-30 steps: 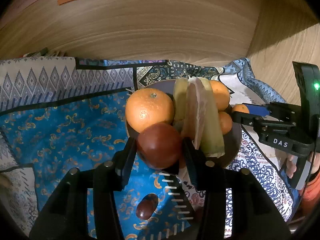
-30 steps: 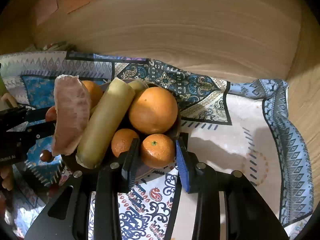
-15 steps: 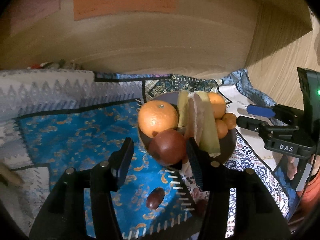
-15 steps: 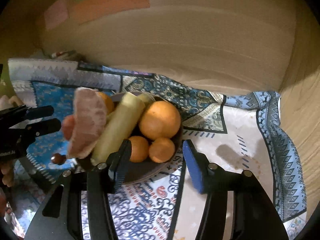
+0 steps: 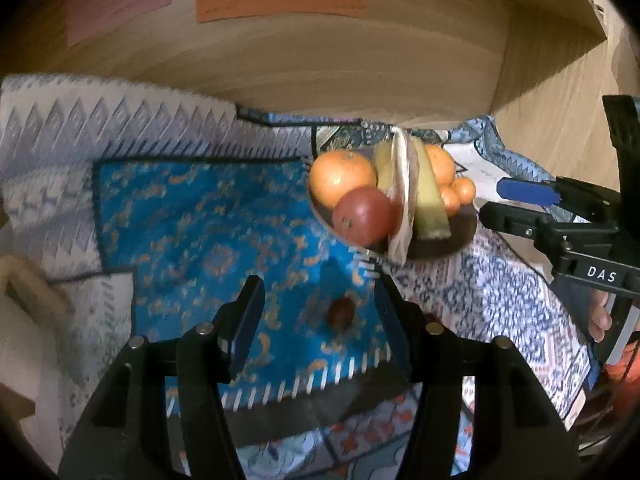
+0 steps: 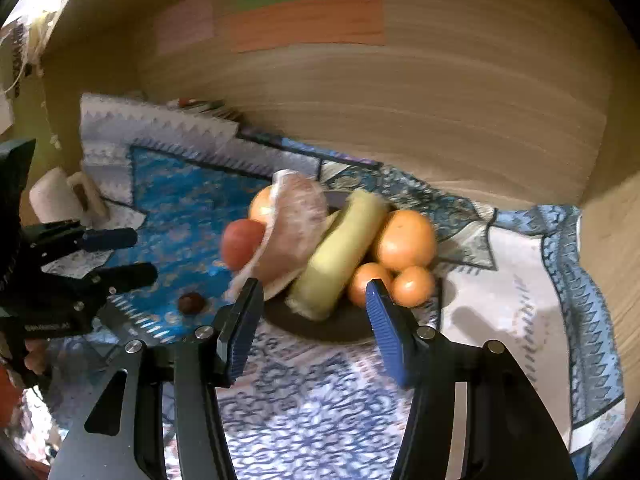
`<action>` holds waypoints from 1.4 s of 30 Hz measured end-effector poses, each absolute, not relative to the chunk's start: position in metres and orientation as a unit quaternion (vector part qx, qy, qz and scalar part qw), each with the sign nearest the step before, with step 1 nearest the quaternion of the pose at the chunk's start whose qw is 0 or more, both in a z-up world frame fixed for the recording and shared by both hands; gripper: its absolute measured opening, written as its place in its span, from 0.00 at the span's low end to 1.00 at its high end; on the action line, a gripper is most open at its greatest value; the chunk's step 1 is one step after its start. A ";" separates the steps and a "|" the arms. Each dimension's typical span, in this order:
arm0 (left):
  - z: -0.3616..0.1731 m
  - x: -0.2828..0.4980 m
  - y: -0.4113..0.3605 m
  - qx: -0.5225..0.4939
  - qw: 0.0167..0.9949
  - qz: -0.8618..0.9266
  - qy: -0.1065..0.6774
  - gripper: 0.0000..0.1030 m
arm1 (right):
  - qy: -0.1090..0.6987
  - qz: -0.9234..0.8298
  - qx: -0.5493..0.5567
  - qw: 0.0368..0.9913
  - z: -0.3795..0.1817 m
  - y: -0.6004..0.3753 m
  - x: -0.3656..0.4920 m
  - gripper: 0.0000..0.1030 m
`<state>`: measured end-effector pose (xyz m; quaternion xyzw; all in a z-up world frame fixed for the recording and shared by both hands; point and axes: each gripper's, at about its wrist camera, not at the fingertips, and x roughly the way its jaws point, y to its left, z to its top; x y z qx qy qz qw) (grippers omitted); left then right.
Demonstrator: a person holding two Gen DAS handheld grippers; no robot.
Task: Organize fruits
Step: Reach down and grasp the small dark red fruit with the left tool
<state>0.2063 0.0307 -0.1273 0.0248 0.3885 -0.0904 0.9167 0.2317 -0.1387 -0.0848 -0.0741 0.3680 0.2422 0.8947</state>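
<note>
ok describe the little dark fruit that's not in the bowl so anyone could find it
Start at the dark round bowl heaped with fruit on the blue patterned cloth. Just off its left side, alone on the cloth, lies a small dark brown-red oval fruit; it is much smaller and darker than the oranges.

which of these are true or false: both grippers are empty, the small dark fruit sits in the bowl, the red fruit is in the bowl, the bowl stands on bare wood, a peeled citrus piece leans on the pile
1. Both grippers are empty. True: neither the left gripper, whose jaws are opening, nor the right gripper has anything between its pads.
2. The small dark fruit sits in the bowl. False: it lies on the blue cloth, outside the bowl.
3. The red fruit is in the bowl. True.
4. The bowl stands on bare wood. False: it stands on the patterned cloth.
5. A peeled citrus piece leans on the pile. True.
</note>
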 end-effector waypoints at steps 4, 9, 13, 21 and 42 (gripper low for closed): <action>-0.138 0.195 0.039 0.018 0.915 -0.079 0.396 0.64 | 0.381 0.254 -0.083 0.885 -0.098 -0.123 0.221 0.49; -0.151 0.185 0.046 0.012 0.911 -0.075 0.406 0.64 | 0.405 0.264 -0.091 0.871 -0.118 -0.107 0.210 0.49; -0.157 0.179 0.049 0.005 0.909 -0.081 0.409 0.64 | 0.422 0.270 -0.094 0.861 -0.130 -0.099 0.203 0.49; -0.161 0.177 0.045 0.008 0.907 -0.082 0.412 0.64 | 0.450 0.274 -0.109 0.843 -0.146 -0.085 0.203 0.41; -0.178 0.229 0.020 0.015 0.887 -0.095 0.451 0.59 | 0.429 0.268 -0.066 0.860 -0.123 -0.133 0.205 0.20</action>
